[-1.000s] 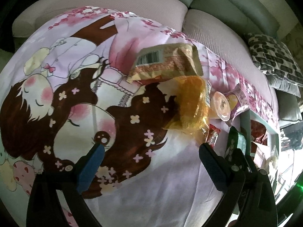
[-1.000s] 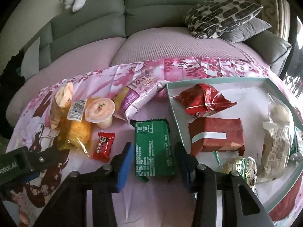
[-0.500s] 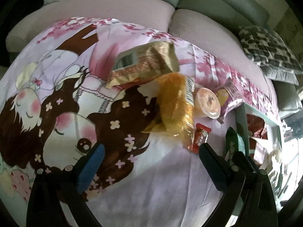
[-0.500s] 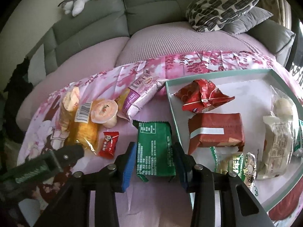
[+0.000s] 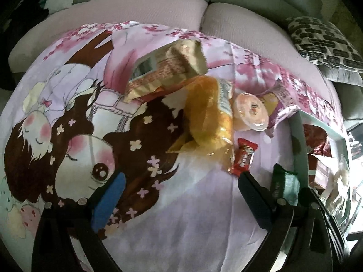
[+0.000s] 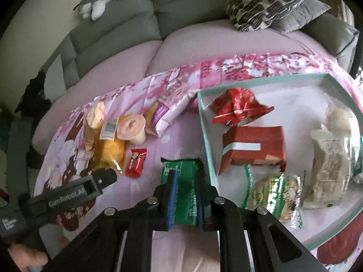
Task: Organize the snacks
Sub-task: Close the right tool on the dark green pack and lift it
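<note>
A green snack packet [image 6: 181,165] lies on the pink cartoon cloth just left of the teal-rimmed tray [image 6: 205,140]. My right gripper [image 6: 186,175] is shut on it, blue pads pressing both long sides. The same green packet [image 5: 284,185] shows at the right of the left wrist view, beside the tray's rim [image 5: 299,140]. My left gripper [image 5: 181,176] hangs open over bare cloth with nothing between its fingers. Just ahead of it lie an orange bag [image 5: 208,117], a jelly cup [image 5: 250,111], a small red candy [image 5: 245,157] and a beige wafer packet [image 5: 168,72].
The tray holds a red bag [image 6: 238,106], a red-brown box [image 6: 254,147], a green-and-white packet [image 6: 276,195] and pale packets [image 6: 329,158]. A purple-pink packet [image 6: 168,111] lies by the tray's far corner. Behind are a grey sofa, patterned cushions [image 6: 267,2] and a plush toy [image 6: 104,0].
My right gripper's jaws have closed from either side onto the green packet. The left gripper has drifted a little, bringing the red candy and green packet more into its view.
</note>
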Demonstrator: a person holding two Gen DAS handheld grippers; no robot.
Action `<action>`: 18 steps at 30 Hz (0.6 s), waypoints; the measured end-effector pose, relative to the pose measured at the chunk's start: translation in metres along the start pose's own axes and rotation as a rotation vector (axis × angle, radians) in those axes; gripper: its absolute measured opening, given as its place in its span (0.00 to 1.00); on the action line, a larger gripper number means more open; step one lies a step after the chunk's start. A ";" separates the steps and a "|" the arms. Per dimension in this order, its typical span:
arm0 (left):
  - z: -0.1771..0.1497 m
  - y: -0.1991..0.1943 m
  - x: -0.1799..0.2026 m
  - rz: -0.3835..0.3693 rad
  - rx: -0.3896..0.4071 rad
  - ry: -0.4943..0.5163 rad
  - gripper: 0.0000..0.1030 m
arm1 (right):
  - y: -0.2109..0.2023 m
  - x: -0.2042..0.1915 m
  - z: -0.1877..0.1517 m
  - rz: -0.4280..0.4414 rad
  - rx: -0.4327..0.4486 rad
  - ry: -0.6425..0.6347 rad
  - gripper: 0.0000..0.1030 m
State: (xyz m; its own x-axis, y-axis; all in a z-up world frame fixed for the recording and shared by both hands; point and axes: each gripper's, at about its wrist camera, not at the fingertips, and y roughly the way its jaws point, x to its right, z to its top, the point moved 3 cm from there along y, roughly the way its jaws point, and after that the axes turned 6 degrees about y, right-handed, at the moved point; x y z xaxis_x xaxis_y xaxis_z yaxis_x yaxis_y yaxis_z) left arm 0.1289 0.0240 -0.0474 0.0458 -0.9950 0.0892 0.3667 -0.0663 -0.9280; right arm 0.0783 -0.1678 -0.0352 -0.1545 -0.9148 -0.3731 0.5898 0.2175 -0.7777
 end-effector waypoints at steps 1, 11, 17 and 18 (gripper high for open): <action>-0.001 0.000 -0.002 0.003 -0.002 -0.002 0.97 | 0.001 0.000 0.000 0.009 -0.003 0.000 0.17; -0.001 -0.002 -0.006 0.003 -0.008 -0.007 0.97 | 0.008 -0.012 -0.008 0.003 -0.033 -0.054 0.49; -0.001 -0.003 -0.009 0.002 -0.012 -0.016 0.97 | 0.006 -0.011 -0.008 -0.021 -0.031 -0.059 0.51; -0.001 -0.004 -0.009 0.003 -0.012 -0.017 0.97 | 0.007 -0.011 -0.009 -0.023 -0.040 -0.061 0.51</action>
State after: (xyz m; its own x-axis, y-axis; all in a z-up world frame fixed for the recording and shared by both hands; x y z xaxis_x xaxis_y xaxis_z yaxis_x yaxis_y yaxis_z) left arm 0.1258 0.0330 -0.0455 0.0630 -0.9937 0.0930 0.3550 -0.0648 -0.9326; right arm 0.0772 -0.1529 -0.0414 -0.1189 -0.9385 -0.3240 0.5546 0.2079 -0.8057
